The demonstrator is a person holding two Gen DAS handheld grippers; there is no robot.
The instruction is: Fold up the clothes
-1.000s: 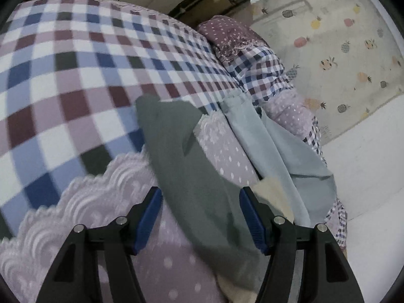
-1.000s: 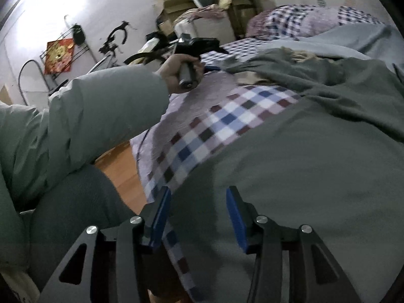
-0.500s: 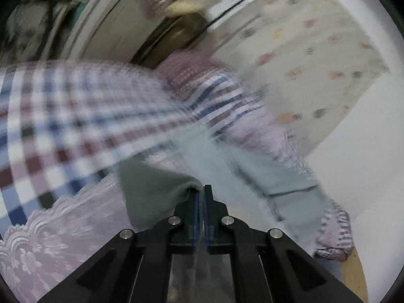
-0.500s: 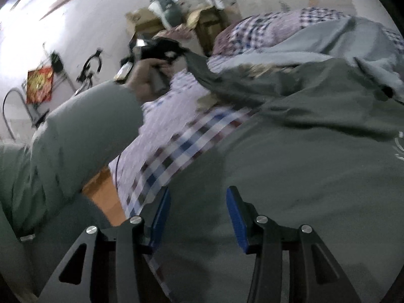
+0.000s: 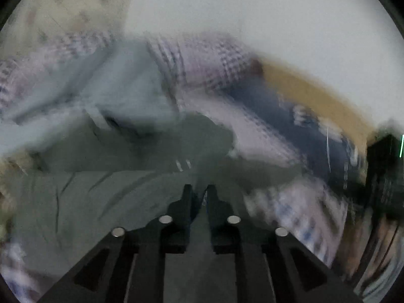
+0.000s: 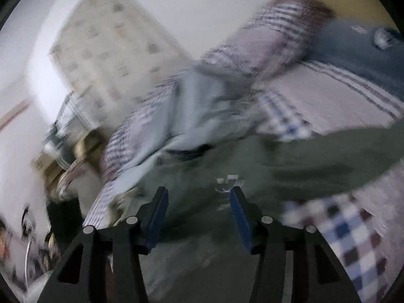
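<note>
A: Where's the green shirt [image 6: 290, 161]?
B: Spread on the checked blanket [image 6: 353, 229], pale blue cloth [image 6: 197, 106] bunched just behind. Both views blurred.
A: Grippers?
B: Left gripper [image 5: 199, 193] nearly together, pinching shirt fabric. Right gripper [image 6: 198, 202] jaws apart over the shirt.

Brightness: dim, flat indoor light in both views; colours look washed and greyish.
Brightest area: the pale wall [image 5: 265, 12] far in the left wrist view, with no hard glare.
Shadows: soft, darkest in the folds of the green garment [image 6: 290, 161].
Blur: heavy smearing across both views; the checked bedding [image 6: 348, 229] is streaked, the pale blue cloth [image 5: 121, 80] lacks edges.
Sharp parts: only the left gripper [image 5: 199, 192] and right gripper [image 6: 199, 202], near the lens.
Distortion: fisheye curving, dark round rim at the corners.
</note>
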